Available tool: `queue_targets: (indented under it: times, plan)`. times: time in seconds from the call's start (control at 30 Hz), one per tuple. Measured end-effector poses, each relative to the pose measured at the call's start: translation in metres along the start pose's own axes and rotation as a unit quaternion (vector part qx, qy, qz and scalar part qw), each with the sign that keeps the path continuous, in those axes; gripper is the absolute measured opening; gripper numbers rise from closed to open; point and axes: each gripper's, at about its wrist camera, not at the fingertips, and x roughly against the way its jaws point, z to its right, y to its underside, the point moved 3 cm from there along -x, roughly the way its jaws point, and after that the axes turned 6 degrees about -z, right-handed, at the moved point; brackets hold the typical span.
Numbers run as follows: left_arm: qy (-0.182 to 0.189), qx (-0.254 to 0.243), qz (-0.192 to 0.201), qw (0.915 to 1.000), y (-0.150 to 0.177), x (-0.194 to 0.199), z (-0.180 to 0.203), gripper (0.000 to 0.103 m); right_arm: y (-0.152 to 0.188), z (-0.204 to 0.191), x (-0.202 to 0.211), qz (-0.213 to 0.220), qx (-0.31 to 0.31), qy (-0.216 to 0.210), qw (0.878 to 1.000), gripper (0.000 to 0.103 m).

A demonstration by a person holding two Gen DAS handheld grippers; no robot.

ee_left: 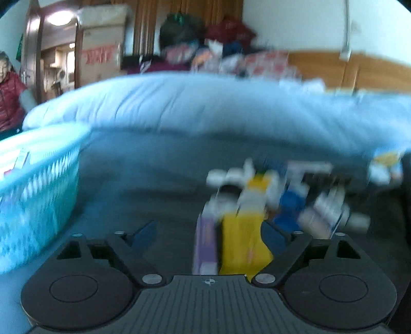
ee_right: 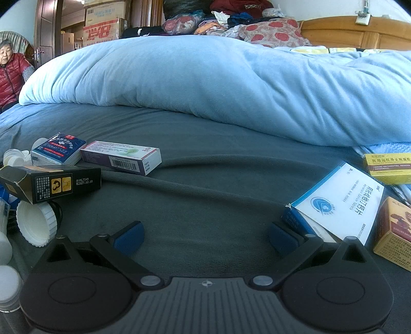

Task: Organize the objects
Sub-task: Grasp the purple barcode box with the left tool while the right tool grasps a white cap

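The left wrist view is motion-blurred. My left gripper (ee_left: 208, 231) is open; a yellow box (ee_left: 244, 241) and a purple box (ee_left: 205, 246) lie between its fingers, not gripped. More boxes and white bottles (ee_left: 331, 208) lie beyond. A light blue basket (ee_left: 38, 185) stands at left. My right gripper (ee_right: 205, 233) is open and empty over the grey bedsheet (ee_right: 205, 179). To its left lie a black box (ee_right: 51, 182), a white-purple box (ee_right: 123, 158), a blue packet (ee_right: 59, 149) and a white cap (ee_right: 36, 223). To its right lie a white-blue box (ee_right: 341, 203), a yellow box (ee_right: 390, 168) and an orange box (ee_right: 395, 231).
A thick light-blue duvet (ee_right: 231, 84) lies across the bed behind the objects. A wooden headboard (ee_right: 346, 33) and piled clothes (ee_right: 231, 23) are at the back. A person in a red jacket (ee_right: 10, 74) sits at far left by cardboard boxes (ee_right: 102, 28).
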Motion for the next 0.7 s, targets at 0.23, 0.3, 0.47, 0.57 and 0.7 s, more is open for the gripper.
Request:
queue_targets:
  times: [0.23, 0.3, 0.47, 0.57, 0.7]
  plan:
    - [-0.021, 0.018, -0.062, 0.9977, 0.019, -0.020, -0.020, 0.068, 0.000, -0.001, 0.001, 0.000, 0.000, 0.000, 1.000, 0.103]
    - [-0.013, 0.025, -0.066, 0.9975, 0.020, -0.027, -0.021, 0.068, 0.001, 0.000, 0.001, 0.001, 0.002, 0.002, 1.000, 0.103]
    - [-0.018, 0.033, -0.059, 0.9976, 0.018, -0.033, -0.025, 0.019, 0.002, 0.003, 0.002, 0.002, 0.001, 0.002, 1.000, 0.103]
    - [-0.018, 0.043, -0.053, 0.9975, 0.012, -0.031, -0.021, 0.019, 0.000, -0.001, -0.001, -0.002, -0.003, 0.006, 1.000, 0.103]
    - [-0.028, 0.041, -0.025, 0.9984, -0.001, -0.014, -0.015, 0.019, -0.007, 0.000, 0.023, 0.004, -0.051, -0.036, 0.998, 0.072]
